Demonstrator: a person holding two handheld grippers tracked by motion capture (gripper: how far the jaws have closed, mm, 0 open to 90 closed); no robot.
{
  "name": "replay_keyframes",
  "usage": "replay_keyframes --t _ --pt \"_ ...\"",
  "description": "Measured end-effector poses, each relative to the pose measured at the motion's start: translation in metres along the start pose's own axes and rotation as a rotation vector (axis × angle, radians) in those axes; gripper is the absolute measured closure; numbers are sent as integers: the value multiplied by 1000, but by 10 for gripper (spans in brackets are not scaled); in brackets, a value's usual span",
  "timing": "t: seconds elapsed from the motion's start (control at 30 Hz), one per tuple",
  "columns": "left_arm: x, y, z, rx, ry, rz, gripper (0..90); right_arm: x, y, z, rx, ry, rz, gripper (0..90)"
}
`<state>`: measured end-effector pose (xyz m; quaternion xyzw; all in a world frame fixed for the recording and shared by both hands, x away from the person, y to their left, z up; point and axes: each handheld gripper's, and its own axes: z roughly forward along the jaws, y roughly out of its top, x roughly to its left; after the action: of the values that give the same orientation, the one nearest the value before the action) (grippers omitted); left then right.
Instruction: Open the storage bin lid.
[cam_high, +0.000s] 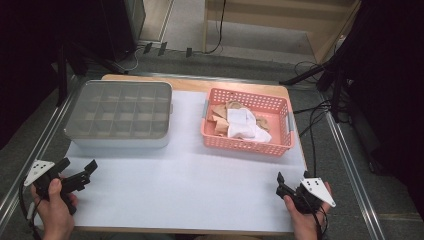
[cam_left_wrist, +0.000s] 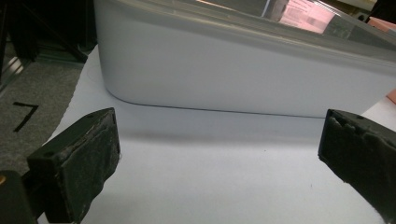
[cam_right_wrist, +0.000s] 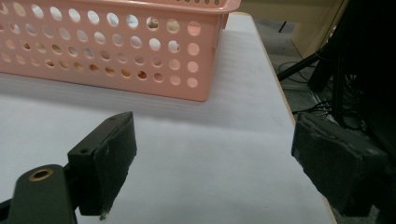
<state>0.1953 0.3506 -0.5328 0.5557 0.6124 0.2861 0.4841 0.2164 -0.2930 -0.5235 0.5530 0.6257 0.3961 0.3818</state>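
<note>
The pink perforated plastic basket (cam_high: 247, 142) holding crumpled white and tan cloths (cam_high: 240, 122) lies straight ahead of the right gripper (cam_high: 285, 188), nearer than the left gripper (cam_high: 82, 172). Both stand wide open, holding nothing.

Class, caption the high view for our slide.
Open left gripper and right gripper rest before lidded grey compartment box and pink perforated basket.

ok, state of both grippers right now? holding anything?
Left gripper: jaws open, nothing between them.
Right gripper: jaws open, nothing between them.
</note>
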Motion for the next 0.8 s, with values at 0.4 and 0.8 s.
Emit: replay_keyframes --t 0.4,0.8 --pt "2 1 3 28 -3 -16 0 -4 -1 -4 -2 12 53 148" --pt "3 2 2 29 4 -37 0 -1 3 -12 -12 41 68 148"
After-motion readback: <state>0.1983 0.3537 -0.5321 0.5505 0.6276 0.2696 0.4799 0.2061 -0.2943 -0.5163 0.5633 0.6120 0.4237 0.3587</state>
